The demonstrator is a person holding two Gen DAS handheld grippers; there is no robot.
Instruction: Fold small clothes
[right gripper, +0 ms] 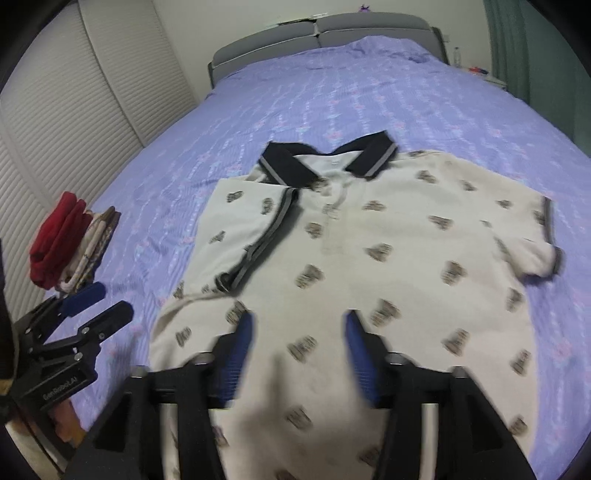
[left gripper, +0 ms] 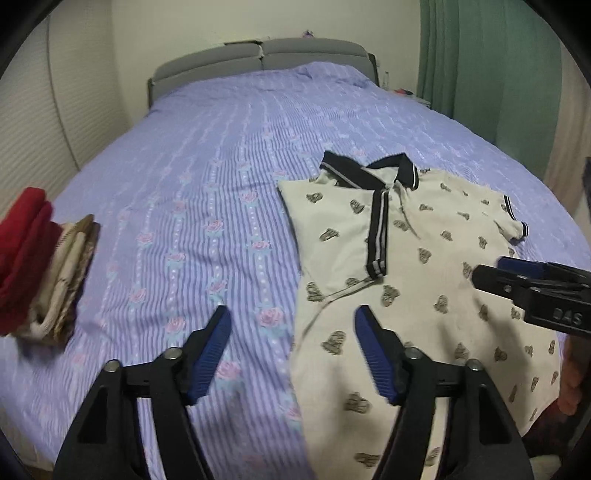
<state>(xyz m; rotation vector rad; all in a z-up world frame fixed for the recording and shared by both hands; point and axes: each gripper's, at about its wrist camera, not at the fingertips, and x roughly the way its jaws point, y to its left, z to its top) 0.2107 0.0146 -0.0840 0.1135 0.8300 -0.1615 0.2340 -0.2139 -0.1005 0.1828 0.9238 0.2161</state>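
- Both sets of jaws stood apart with nothing between them: the left gripper (left gripper: 293,325) hung above the near left edge of the polo shirt (left gripper: 424,258), the right gripper (right gripper: 299,332) above its lower middle.
- That cream, patterned shirt lay face up on the purple flowered bedspread (left gripper: 184,192), collar (right gripper: 325,158) toward the grey headboard (right gripper: 321,29).
- Its one side was folded inward, the dark-trimmed sleeve edge (left gripper: 378,236) lying across the chest; the other sleeve (right gripper: 535,243) lay spread out.
- A stack of folded clothes (left gripper: 48,266), red on top, sat well apart at the left of the bed.
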